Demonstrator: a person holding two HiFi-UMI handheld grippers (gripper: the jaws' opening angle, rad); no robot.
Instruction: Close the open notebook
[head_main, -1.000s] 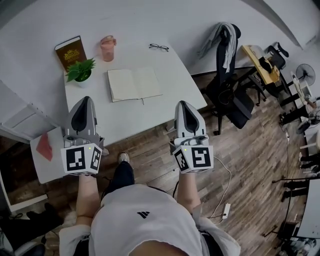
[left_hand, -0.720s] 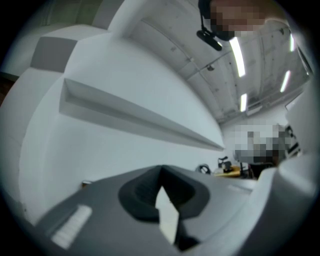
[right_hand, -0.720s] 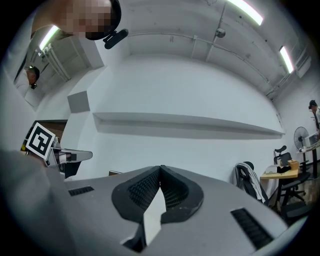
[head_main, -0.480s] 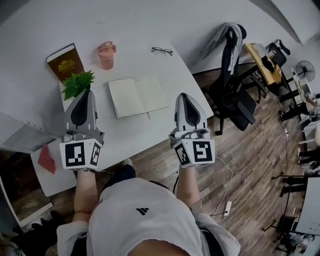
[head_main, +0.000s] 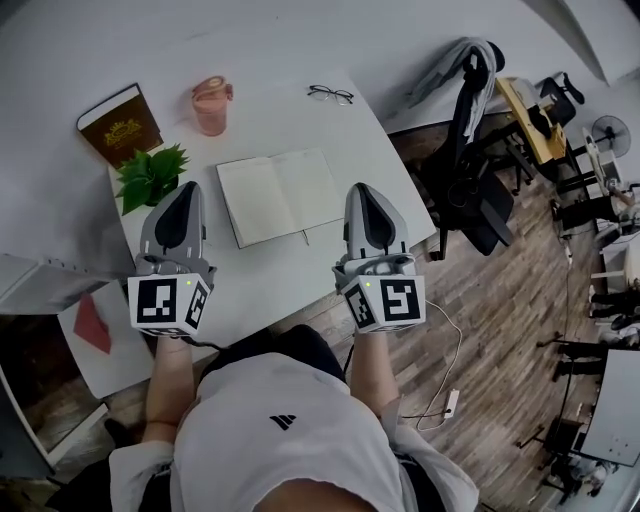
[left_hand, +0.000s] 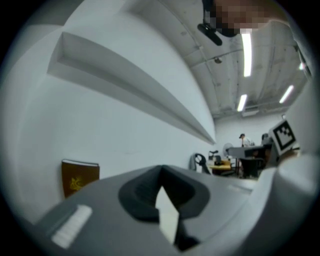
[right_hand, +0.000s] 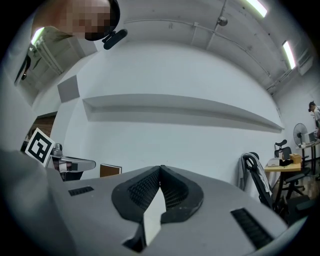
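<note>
The cream-paged open notebook lies flat and face up on the middle of the white rectangular table, both blank pages spread to either side of its spine. At its eight o'clock the grey left gripper hovers with jaws pressed together on nothing, and at four o'clock the right gripper does the same. A small leafy green plant sits at nine o'clock, a brown hardcover book at ten, a pink cup at eleven and black-rimmed glasses at one.
</note>
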